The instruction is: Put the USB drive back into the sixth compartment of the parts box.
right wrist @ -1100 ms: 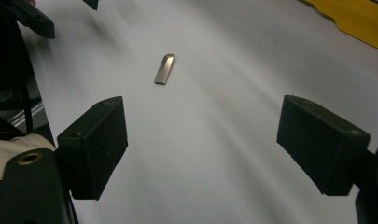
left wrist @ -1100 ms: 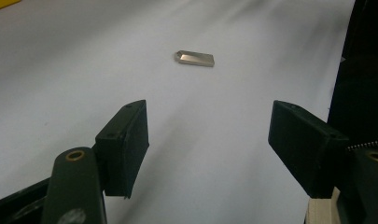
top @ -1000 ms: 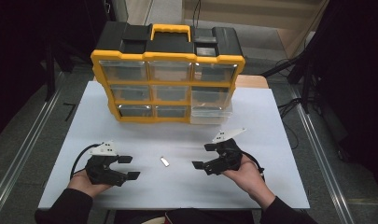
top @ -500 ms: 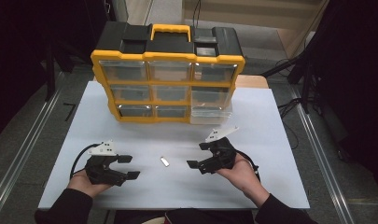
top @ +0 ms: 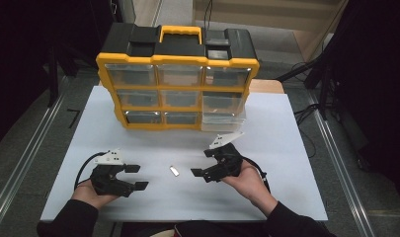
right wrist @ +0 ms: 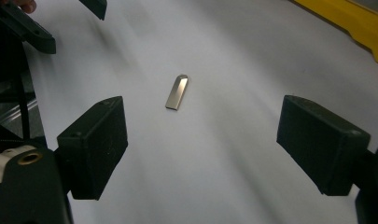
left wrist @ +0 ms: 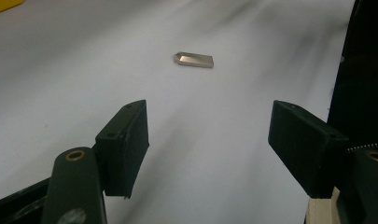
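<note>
1. Jaws of the left tool [top: 136,177] and right tool [top: 203,163] are spread wide, nothing held.
2. Between them, a flat metal USB stick [top: 174,171] is seen lying on the white desk [top: 286,163].
3. Being thin and slick, it could be skidded away by a shallow pinch.
4. Behind, a yellow organizer [top: 178,91] is stood.

USB stick [top: 174,171]: silvery metal, plain, no print seen.
Left gripper [top: 135,177]: black body & jaws; brass-col. rivets; grey-white plate on top; black cable.
Right gripper [top: 203,163]: black, matte jaws; white-grey plate on top; black cable.
Counter [top: 286,148]: white, plain, w/ soft grey shadows.
Organizer box [top: 178,79]: yellow frame & handle, black top, clear drawers.
Sleeves [top: 64,222]: dark, nearly black.
Floor [top: 34,123]: grey; metal rails pale grey.
</note>
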